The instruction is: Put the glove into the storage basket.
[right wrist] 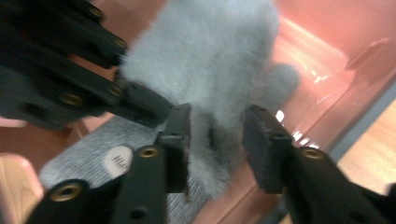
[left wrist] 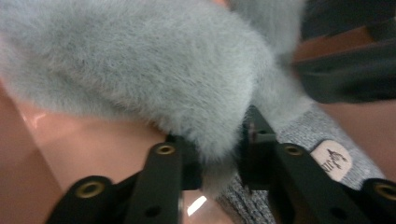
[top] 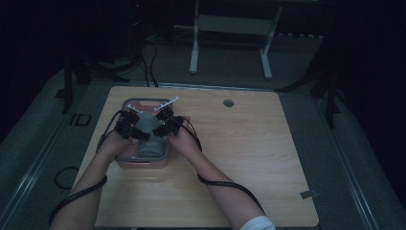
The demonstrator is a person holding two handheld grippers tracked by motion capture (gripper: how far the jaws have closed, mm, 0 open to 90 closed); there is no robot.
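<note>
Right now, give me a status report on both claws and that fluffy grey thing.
Left claw and right claw: fluffy grey item between jaws, grip unclear. Item over pink bin. Knit grey piece beneath.

A small oval cream patch (left wrist: 332,160) is sewn onto a grey knitted cloth (left wrist: 299,130) and, in the left gripper view, carries a dark emblem with tiny lettering under it, too small to read. In the right gripper view the same patch (right wrist: 116,161) shows blurred dark marks, also unreadable. In the high view, pale marks resembling "ID" (top: 79,119) stand on the dark floor just off the left edge of the table (top: 249,158).
</note>
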